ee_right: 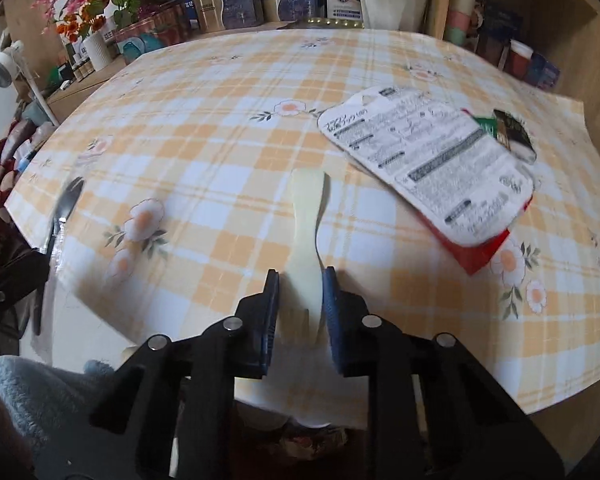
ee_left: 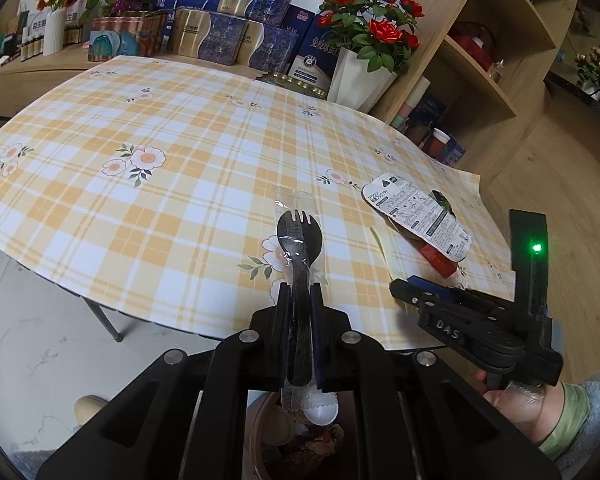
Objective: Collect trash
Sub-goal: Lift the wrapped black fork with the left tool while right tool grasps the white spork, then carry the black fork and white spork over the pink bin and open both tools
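Note:
My left gripper [ee_left: 300, 292] is shut on a black plastic fork and spoon in a clear wrapper [ee_left: 296, 248], held above the near edge of the plaid tablecloth [ee_left: 160, 184]. My right gripper [ee_right: 300, 280] is shut on a pale yellow strip of packaging [ee_right: 306, 224], held over the table's near edge; it also shows at the right of the left wrist view [ee_left: 404, 286]. A white printed card package [ee_right: 428, 164] with a red backing lies flat on the table ahead and right of the right gripper, also in the left wrist view [ee_left: 418, 216]. A brown bin with trash [ee_left: 296, 432] is below the left gripper.
Gift boxes [ee_left: 220, 36], a white vase of red roses [ee_left: 364, 76] and other flower pots line the table's far edge. A wooden shelf unit [ee_left: 480, 60] stands at the right. A table leg [ee_left: 104, 320] and marble floor lie to the lower left.

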